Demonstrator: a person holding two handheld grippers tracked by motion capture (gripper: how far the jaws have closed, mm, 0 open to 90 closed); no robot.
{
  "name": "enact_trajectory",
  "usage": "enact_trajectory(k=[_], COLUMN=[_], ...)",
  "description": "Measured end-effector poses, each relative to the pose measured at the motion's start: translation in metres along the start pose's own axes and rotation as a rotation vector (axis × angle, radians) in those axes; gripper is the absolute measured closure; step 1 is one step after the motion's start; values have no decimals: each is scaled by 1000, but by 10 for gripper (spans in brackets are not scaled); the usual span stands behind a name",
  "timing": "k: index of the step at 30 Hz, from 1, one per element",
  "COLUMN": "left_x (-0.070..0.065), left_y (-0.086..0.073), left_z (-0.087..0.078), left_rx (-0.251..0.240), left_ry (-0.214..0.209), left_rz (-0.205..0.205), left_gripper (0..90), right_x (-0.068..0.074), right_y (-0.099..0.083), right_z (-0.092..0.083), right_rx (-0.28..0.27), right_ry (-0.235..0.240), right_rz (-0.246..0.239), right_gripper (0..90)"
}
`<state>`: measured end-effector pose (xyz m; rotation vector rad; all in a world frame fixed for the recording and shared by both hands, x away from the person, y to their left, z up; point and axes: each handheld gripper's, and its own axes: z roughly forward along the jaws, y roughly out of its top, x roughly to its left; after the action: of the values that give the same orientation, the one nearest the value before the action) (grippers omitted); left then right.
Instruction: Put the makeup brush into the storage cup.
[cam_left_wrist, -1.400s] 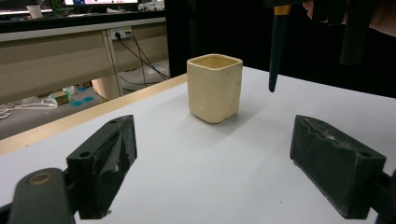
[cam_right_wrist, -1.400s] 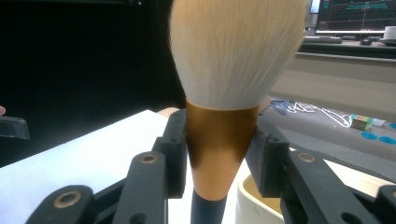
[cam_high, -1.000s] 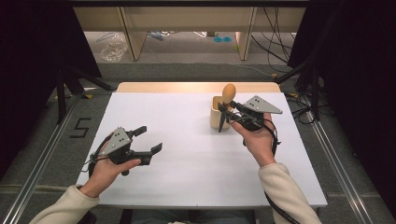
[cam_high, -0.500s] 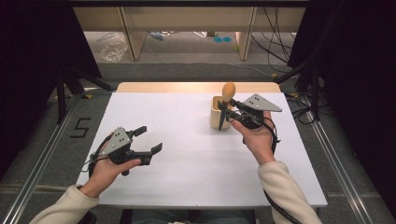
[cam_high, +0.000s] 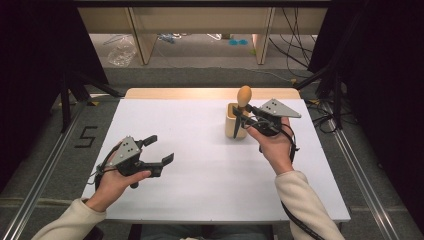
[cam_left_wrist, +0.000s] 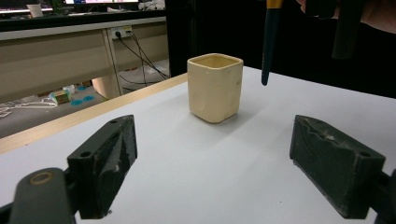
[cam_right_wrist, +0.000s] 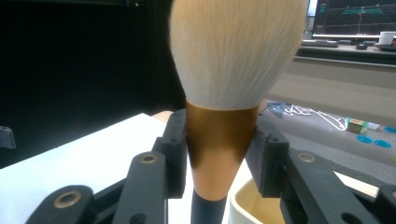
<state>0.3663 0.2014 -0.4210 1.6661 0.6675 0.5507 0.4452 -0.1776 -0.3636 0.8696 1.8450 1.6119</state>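
A makeup brush (cam_high: 244, 95) with pale bristles (cam_right_wrist: 233, 51), a copper ferrule and a black handle (cam_left_wrist: 271, 42) stands bristles-up in my right gripper (cam_high: 243, 114), whose jaws are shut on the ferrule (cam_right_wrist: 219, 140). The handle's lower tip hangs above the table, just beside a cream square cup (cam_high: 231, 124) and outside it. In the left gripper view the cup (cam_left_wrist: 215, 86) stands upright and looks empty. My left gripper (cam_high: 161, 149) rests low at the table's left, jaws open with nothing between them (cam_left_wrist: 215, 140), pointing toward the cup.
The white table (cam_high: 200, 165) has a wooden strip along its far edge. Beyond it lie a plastic bag (cam_high: 121, 50), cables (cam_high: 295, 30) and desk legs on the floor. Black curtains flank both sides. Floor rails and a "5" mark (cam_high: 86, 137) run at the left.
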Motion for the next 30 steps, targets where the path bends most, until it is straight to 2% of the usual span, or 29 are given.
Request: enact_trajectory(k=[2,10,30], left_x=[-1,-1,-1], left_y=[0,0,0], left_z=[0,0,0], left_rx=[-1,-2,-2], left_ry=[3,1,-1], left_rz=[-14,-12,-11], left_gripper=[147,147,147], right_x=[1,0,-2], right_y=[0,3,6], right_z=[0,1,6], right_rx=[-6,1,-22], right_ry=[-1,2,-12], right_rz=[6,6,-2], right_gripper=[640,640,640])
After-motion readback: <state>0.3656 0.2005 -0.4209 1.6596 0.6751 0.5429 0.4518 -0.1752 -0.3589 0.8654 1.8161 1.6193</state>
